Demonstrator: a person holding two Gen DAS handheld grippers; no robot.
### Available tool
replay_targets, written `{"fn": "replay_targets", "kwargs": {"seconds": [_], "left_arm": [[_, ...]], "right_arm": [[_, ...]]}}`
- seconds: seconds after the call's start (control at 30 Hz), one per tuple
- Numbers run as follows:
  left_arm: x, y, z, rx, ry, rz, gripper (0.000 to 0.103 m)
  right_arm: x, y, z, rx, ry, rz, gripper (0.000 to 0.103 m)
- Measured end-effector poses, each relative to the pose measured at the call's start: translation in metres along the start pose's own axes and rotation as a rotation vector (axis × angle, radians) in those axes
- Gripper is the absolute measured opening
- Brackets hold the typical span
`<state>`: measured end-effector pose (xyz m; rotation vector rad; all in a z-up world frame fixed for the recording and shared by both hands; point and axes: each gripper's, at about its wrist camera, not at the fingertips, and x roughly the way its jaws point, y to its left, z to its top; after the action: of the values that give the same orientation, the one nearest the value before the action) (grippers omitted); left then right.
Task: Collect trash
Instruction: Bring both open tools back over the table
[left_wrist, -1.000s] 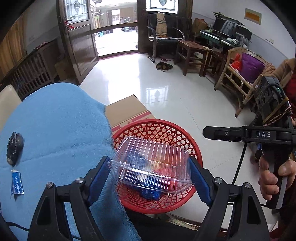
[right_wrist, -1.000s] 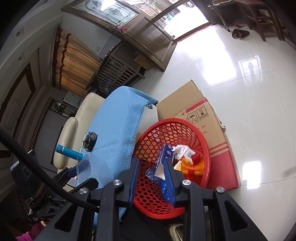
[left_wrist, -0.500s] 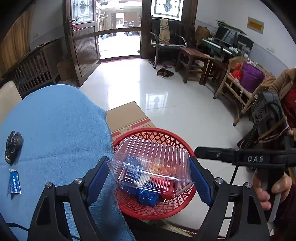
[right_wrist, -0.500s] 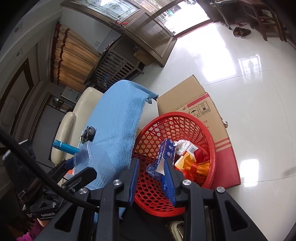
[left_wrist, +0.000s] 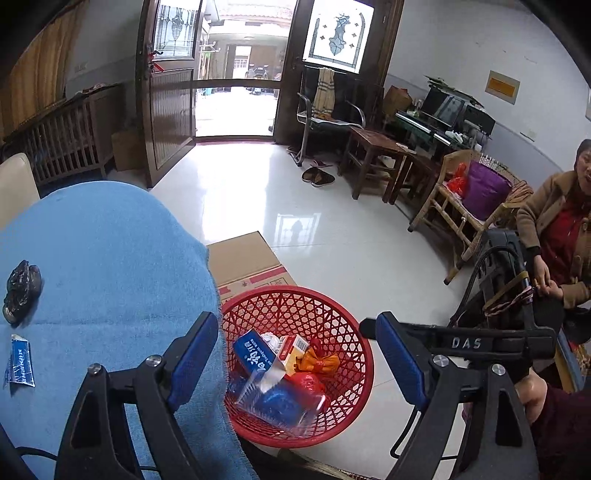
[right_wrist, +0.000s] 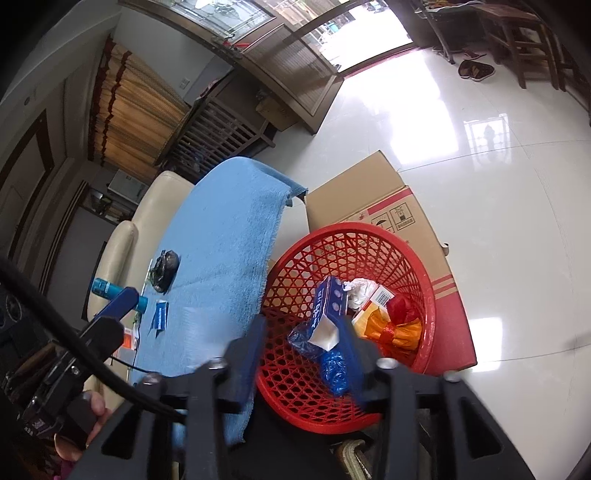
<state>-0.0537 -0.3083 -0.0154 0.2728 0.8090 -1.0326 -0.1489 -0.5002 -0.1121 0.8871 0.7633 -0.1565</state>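
Observation:
A red mesh basket (left_wrist: 332, 325) (right_wrist: 413, 266) stands on the floor beside the blue-towelled table. It holds a blue box (left_wrist: 255, 354) (right_wrist: 328, 299), a clear plastic clamshell (left_wrist: 277, 402), a red and orange wrapper (left_wrist: 317, 362) (right_wrist: 399, 325), and white paper. My left gripper (left_wrist: 295, 358) is open and empty above the basket. My right gripper (right_wrist: 303, 354) is open and empty above the basket's near rim. A crumpled black wrapper (left_wrist: 20, 291) (right_wrist: 164, 269) and a small blue sachet (left_wrist: 20, 362) (right_wrist: 159, 317) lie on the towel.
A cardboard box (left_wrist: 247, 262) (right_wrist: 373, 195) lies behind the basket. A teal tube (right_wrist: 107, 290) rests at the towel's edge by a cream sofa (right_wrist: 122, 240). A seated person (left_wrist: 554, 229), chairs and wooden tables stand at the right. An open door (left_wrist: 236, 99) is at the back.
My left gripper has opened and the clear clamshell has dropped into the basket. My right gripper has opened and let go of the blue box and wrapper, which now lie in the basket.

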Motion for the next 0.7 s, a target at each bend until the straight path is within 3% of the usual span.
{"fn": "replay_targets", "kwargs": {"seconds": [0.2, 0.33, 0.7], "left_arm": [[-0.024, 0.022, -0.013, -0.008, -0.038, 0.044, 0.087], [-0.051, 0.061, -0.034, -0.083, -0.073, 0.111, 0.087], [-0.125, 0.252, -0.112, -0.627, -0.148, 0.5, 0.087]], "right_arm": [[-0.008, 0.016, 0.003, -0.056, -0.031, -0.013, 0.062], [0.0, 0.029, 0.002, -0.1, -0.007, -0.016, 0.062], [0.054, 0.083, -0.013, -0.223, 0.102, -0.017, 0.062]]}}
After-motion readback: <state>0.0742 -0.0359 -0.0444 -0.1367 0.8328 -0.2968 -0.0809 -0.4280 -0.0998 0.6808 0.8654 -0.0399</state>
